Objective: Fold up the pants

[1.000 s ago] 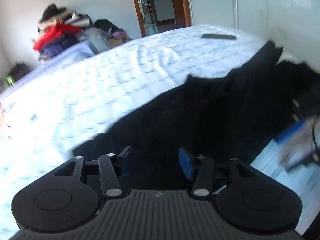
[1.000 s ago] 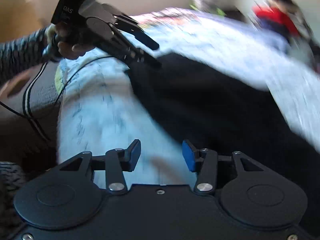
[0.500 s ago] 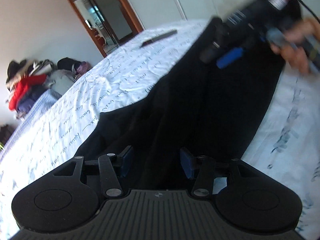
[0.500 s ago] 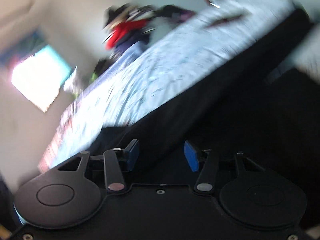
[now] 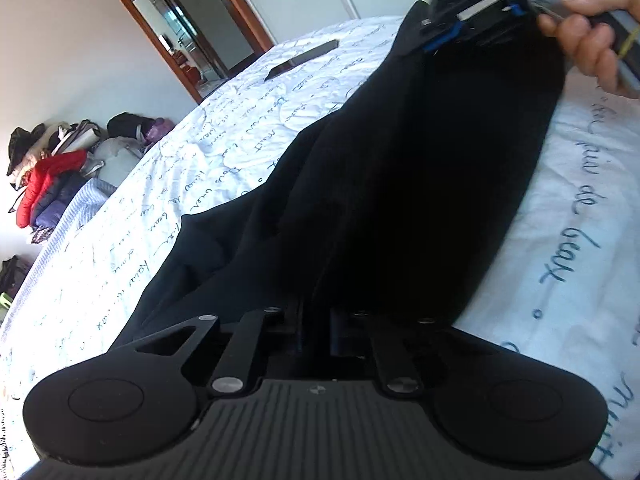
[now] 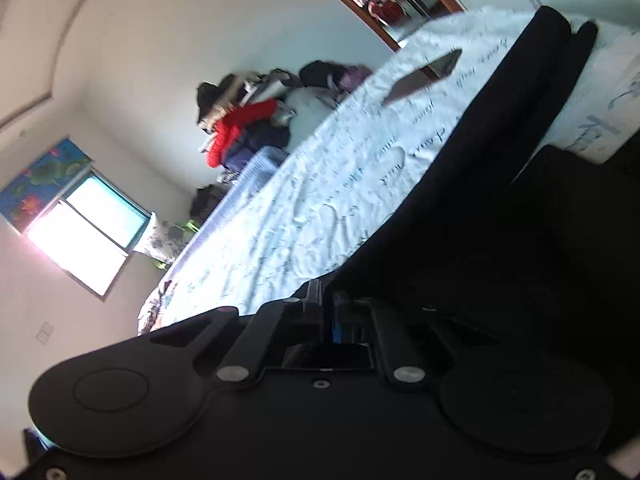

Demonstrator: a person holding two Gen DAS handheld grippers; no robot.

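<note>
Black pants (image 5: 400, 184) lie stretched along a white bed sheet (image 5: 224, 148) printed with script. My left gripper (image 5: 314, 330) is shut on the near edge of the pants. In the left wrist view, my right gripper (image 5: 452, 36) is at the far end, held by a hand, its blue pads closed on the cloth there. In the right wrist view, the right gripper (image 6: 328, 320) is shut on the pants (image 6: 500, 216), which run away toward the bed's far corner.
A dark flat phone-like object (image 5: 304, 60) lies on the sheet near the far side. A pile of clothes with a red jacket (image 5: 48, 176) sits beyond the bed. A doorway (image 5: 188, 36) is behind it. A window (image 6: 84, 236) shows in the right wrist view.
Both grippers were open above the pants; now both have closed on the cloth, the left at one end and the right at the other.
</note>
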